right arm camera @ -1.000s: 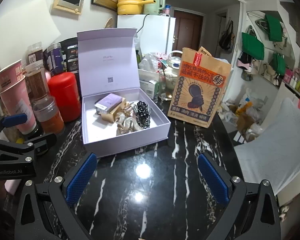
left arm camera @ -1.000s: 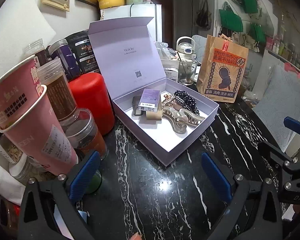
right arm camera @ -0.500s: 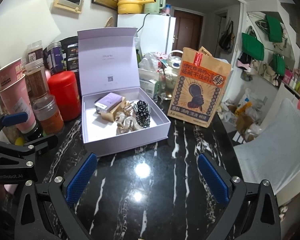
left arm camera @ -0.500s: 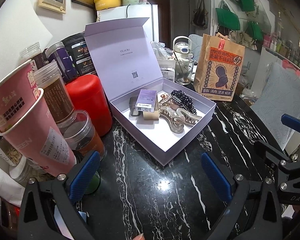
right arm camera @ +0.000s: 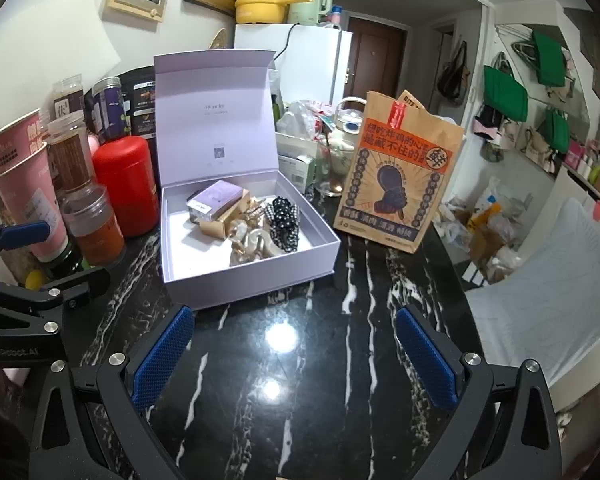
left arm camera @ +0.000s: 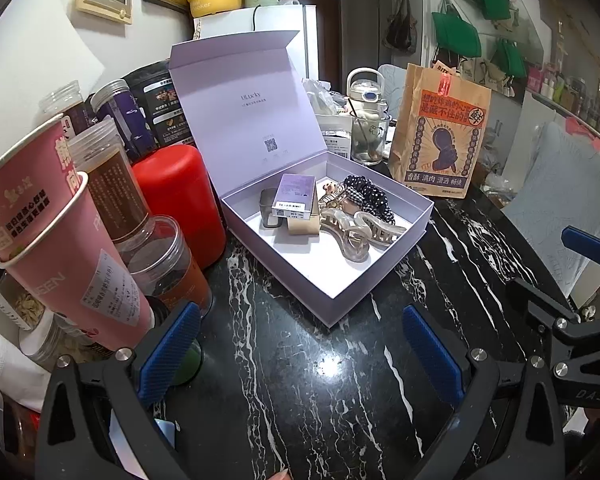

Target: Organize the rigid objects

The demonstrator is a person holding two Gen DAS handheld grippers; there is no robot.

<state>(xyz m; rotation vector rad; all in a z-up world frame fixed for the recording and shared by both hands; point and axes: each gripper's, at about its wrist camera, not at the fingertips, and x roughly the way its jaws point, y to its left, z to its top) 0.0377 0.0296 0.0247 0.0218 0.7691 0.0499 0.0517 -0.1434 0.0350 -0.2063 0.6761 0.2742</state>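
Observation:
A lilac gift box (left arm camera: 342, 300) (right arm camera: 236, 286) stands open on the black marble table, its lid upright. Inside lie a small purple carton (left arm camera: 294, 196) (right arm camera: 216, 199), a beige claw hair clip (left arm camera: 360, 234) (right arm camera: 252, 244), a black dotted scrunchie (left arm camera: 366, 196) (right arm camera: 284, 220) and a dark little box (left arm camera: 269, 210). My left gripper (left arm camera: 300, 350) is open and empty, low over the table in front of the box. My right gripper (right arm camera: 296, 354) is open and empty, also in front of the box.
Pink paper cups (left arm camera: 60, 248), jars (left arm camera: 164, 264) and a red canister (left arm camera: 180, 196) crowd the table's left side. A brown paper bag (left arm camera: 440, 136) (right arm camera: 396, 176) and a glass (left arm camera: 368, 140) stand behind the box on the right. The right gripper shows at the left view's right edge (left arm camera: 572, 320).
Both views have shifted slightly; the box sits a little higher and farther in the left wrist view. Both grippers stay open. Nothing on the table has moved.

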